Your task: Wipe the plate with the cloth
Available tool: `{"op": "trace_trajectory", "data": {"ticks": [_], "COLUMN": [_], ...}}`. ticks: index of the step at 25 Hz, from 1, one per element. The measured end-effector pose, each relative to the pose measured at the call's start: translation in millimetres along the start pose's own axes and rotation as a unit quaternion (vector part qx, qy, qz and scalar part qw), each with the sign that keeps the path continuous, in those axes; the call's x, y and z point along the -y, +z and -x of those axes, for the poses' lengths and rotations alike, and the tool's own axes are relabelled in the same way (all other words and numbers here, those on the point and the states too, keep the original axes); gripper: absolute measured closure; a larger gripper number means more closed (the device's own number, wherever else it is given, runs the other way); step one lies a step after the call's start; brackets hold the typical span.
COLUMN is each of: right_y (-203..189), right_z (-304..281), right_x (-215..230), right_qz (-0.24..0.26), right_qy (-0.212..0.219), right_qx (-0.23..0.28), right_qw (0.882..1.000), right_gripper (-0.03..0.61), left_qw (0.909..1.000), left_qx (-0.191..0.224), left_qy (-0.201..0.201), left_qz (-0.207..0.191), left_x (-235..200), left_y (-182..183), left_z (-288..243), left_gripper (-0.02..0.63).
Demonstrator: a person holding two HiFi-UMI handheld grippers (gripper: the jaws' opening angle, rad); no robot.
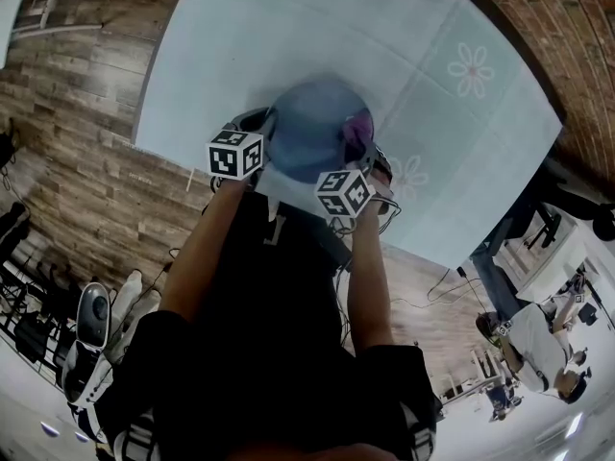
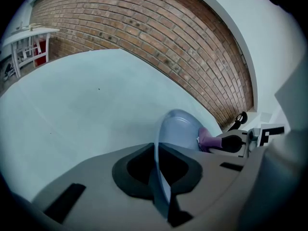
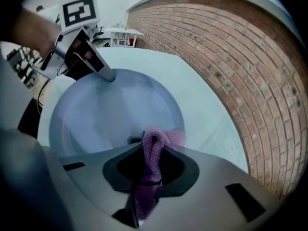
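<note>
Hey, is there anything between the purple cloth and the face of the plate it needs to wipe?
Nothing visible. The right gripper holds the cloth right at the edge of the plate, and the left gripper only pinches the opposite rim, leaving the face bare.

My left tongs (image 1: 266,123) grip the plate (image 1: 312,128) at its left rim over the bench (image 1: 288,27); my right tongs (image 1: 366,144) hold the cloth (image 1: 358,123) on its right side.

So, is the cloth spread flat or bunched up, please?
Bunched: the right gripper pinches the cloth into a narrow fold.
</note>
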State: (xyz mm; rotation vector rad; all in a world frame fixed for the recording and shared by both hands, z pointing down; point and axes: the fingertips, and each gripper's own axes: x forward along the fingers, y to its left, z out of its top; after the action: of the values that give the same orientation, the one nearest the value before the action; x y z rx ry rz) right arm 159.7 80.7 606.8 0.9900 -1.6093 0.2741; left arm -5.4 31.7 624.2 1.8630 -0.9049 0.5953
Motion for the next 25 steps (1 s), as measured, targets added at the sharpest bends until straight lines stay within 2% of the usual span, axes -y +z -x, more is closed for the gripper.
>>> {"op": "trace_trajectory", "data": {"ticks": [2,7,10,13,16,19,22,25], "right_y": [5,17,25,31,39,44,49,54], "right_z": [-4,-1,13,41,66,88,106,125], "right_x": [3,5,8,16,20,26,31,33], "right_qz": [0.004,0.002,-0.045,-0.088,-0.1,-0.152,-0.216,-0.253], "right_qy": [-0.009,0.015,0.042,0.041,0.029,0.014,0.017,0.024], "right_qx": [0.006,0.038,0.082,0.12,0.145,0.18,0.22,0.254], "right_qw": [1.0,0.999,0.995,0.988,0.984,0.972,0.951,0.933], "right_gripper": [0.503,0.503,0.502,0.503,0.502,0.502,0.502,0.502], "left_qw": [1.0,0.9999,0.9998,0.9995,0.9991,0.9988,0.9988,0.9979], "left_qx": [0.001,0.002,-0.006,-0.014,-0.018,-0.012,0.006,0.026], "left_qy": [0.002,0.006,-0.01,-0.023,-0.037,-0.047,-0.049,-0.058], "left_qz": [0.003,0.009,0.018,0.015,0.008,0.009,0.002,-0.014], "left_x": [-1,-1,1,5,10,9,8,21], "left_y": [0,-1,-3,-9,-8,-5,6,21], "left_z": [1,2,2,9,23,35,47,64], "left_gripper": [0.569,0.569,0.569,0.561,0.483,0.442,0.439,0.439]}}
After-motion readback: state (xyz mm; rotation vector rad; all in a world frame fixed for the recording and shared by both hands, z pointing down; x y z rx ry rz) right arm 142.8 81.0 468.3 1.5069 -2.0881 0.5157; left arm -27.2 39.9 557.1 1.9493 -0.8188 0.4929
